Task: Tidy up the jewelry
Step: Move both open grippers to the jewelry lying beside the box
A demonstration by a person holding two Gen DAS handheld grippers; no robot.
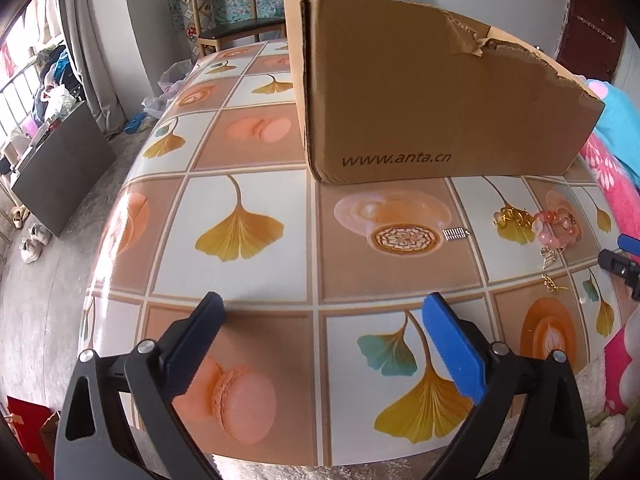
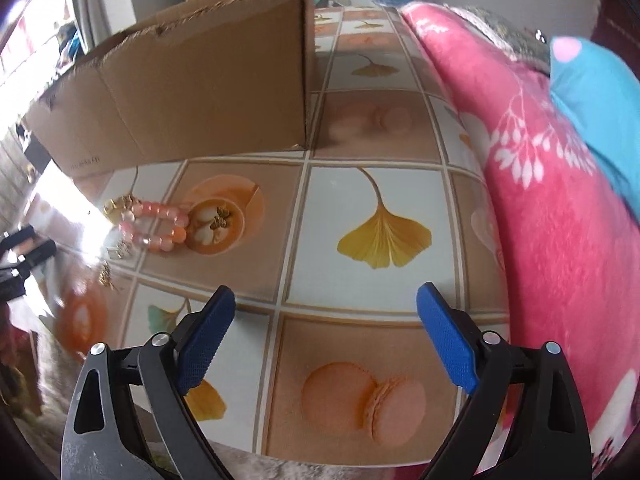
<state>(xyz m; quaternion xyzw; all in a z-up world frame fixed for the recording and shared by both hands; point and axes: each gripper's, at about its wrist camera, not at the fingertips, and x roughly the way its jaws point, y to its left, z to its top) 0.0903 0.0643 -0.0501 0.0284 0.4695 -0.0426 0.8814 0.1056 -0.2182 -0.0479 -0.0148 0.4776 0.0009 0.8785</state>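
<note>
Ginkgo-and-macaron patterned tabletop point(image 1: 256, 280), torn brown cardboard box point(image 1: 440, 100) on it. Pink bead bracelet point(image 2: 154, 226) just beside box. Left claw point(image 1: 324, 312), right claw point(image 2: 326, 304) spread wide, pinching nothing.

The cardboard box point(image 1: 440, 92) hides its inside; small gold pieces point(image 2: 107, 276) blur in glare

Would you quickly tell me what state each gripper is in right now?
Left gripper: open, holding nothing, above the patterned tablecloth.
Right gripper: open, holding nothing.
</note>
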